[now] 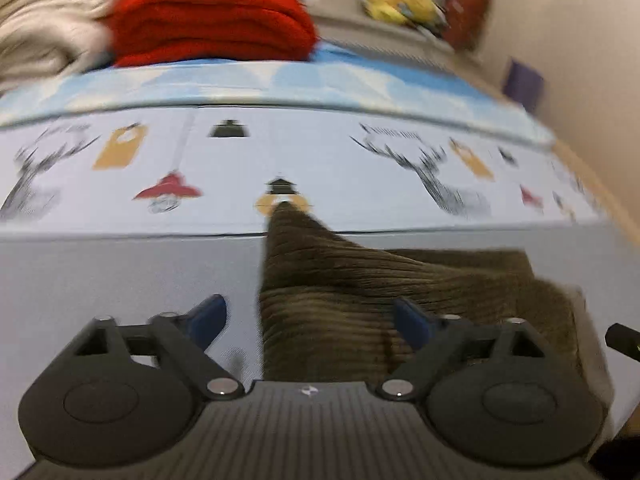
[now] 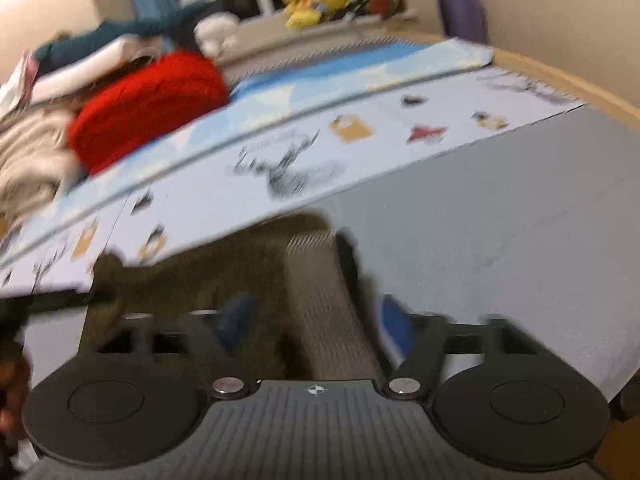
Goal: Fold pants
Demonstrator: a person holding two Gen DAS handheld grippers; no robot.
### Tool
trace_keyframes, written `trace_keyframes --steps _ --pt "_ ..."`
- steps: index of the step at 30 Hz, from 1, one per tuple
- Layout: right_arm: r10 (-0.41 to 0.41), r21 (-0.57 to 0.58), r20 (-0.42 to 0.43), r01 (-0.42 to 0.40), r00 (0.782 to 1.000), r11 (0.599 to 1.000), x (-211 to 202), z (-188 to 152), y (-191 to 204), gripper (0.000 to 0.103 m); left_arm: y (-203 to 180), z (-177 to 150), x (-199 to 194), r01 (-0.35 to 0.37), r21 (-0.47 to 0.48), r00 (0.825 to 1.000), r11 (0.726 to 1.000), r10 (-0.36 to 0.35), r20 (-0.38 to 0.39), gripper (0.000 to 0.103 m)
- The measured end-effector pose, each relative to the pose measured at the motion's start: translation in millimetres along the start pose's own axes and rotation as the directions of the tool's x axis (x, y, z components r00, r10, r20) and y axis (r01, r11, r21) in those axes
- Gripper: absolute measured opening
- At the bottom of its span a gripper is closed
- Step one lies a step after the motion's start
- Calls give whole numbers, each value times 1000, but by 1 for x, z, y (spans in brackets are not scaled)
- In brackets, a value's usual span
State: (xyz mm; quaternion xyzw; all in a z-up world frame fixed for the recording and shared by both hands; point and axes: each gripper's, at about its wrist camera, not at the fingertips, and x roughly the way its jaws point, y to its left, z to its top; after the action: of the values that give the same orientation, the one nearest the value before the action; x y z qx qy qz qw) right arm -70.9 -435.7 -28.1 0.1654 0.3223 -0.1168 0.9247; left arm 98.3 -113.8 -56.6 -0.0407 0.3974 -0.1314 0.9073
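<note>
Looking along your left gripper (image 1: 308, 316), you see its blue-tipped fingers (image 1: 210, 314) spread wide with nothing pinched: the olive-brown corduroy pants (image 1: 360, 280) lie under and ahead of the gap, one pointed corner reaching up onto the printed strip of the play mat (image 1: 240, 152) with its deer and lamp pictures. The pants rest mostly on the plain grey part of the mat (image 1: 120, 280), bunched toward the right side of that view. Your right gripper (image 2: 316, 320) is likewise released, its jaws standing far apart; between them lies the lighter ribbed waistband (image 2: 324, 300) of the pants, with the darker cloth (image 2: 200, 272) spreading left, but the blur keeps you from telling whether the pads graze it. Beyond the mat, a folded red knit (image 1: 208, 20) sits beside a heap of cream cloth (image 1: 44, 16), and yellow plush toys (image 2: 316, 0) crowd a ledge near the wall. A purple object (image 2: 464, 16) stands at the mat's far corner.
</note>
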Motion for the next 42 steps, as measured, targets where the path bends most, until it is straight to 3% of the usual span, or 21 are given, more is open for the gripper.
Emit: trace_keyframes --steps 2,4,7,9,10,14,16,18,21,26,28,29,30,31,33,34,36,38,39,40,42 --pt "-25 16 -7 25 1000 1000 11 8 -8 89 15 -7 -2 26 -88 999 996 -28 -27 93" --pt "4 50 -108 2 994 999 34 13 -17 89 28 -17 6 96 -182 989 979 -115 -92 93" --pt "133 196 -343 -68 930 978 80 12 -36 91 40 -28 30 184 -263 956 947 -235 -177 92" --pt "228 316 -380 -106 896 943 98 10 -50 96 45 -33 39 219 -298 945 929 -278 -172 89" --pt "251 334 -378 -122 891 935 102 11 -52 97 48 -34 42 237 -303 943 923 -293 -156 85" --pt "218 220 -350 -146 911 965 105 13 -32 90 45 -25 43 255 -250 944 934 -296 -145 59" --pt "189 185 -305 -137 933 973 100 12 -24 75 42 -17 36 279 -200 947 939 -304 -107 47" --pt "195 182 -241 -153 951 971 91 15 -17 60 37 1 26 277 -142 956 950 -287 -57 42" --pt "240 147 -166 -216 957 965 88 27 5 53 48 37 14 265 -94 964 960 -264 20 41" --pt "328 74 -62 -324 943 943 104 70 75 52 108 95 4 232 -91 969 969 -221 110 45" --pt "372 36 -52 -370 927 928 112 88 104 57 143 107 6 195 -164 977 967 -177 116 59" --pt "394 25 -69 -393 917 919 123 95 118 60 161 109 6 129 -210 988 969 -107 114 62" --pt "387 7 -101 -389 916 921 137 100 130 67 175 110 4 60 -241 993 969 -32 118 61" --pt "336 -20 -138 -342 932 939 149 102 139 71 185 107 -2 15 -263 991 965 21 131 61" --pt "200 -56 -163 -212 966 976 161 101 149 62 192 95 -17 37 -263 986 964 8 168 61" --pt "145 -60 -126 -153 981 986 158 99 151 63 188 88 -23 53 -231 984 972 -11 177 61" --pt "190 -66 -92 -196 978 978 149 90 150 63 173 66 -25 58 -127 986 990 -37 160 57" --pt "224 -126 -175 -247 959 961 157 71 153 63 155 39 3 4 -26 1000 1000 -4 2 55" --pt "171 -175 -242 -216 955 961 165 59 155 70 148 22 18 -28 -4 998 1000 27 -55 63" --pt "106 -205 -295 -171 950 964 175 48 153 85 146 14 15 -54 -7 998 999 54 -25 65" --pt "99 -108 -299 -136 949 985 175 49 140 85 137 15 -2 -85 -28 996 996 85 14 67"
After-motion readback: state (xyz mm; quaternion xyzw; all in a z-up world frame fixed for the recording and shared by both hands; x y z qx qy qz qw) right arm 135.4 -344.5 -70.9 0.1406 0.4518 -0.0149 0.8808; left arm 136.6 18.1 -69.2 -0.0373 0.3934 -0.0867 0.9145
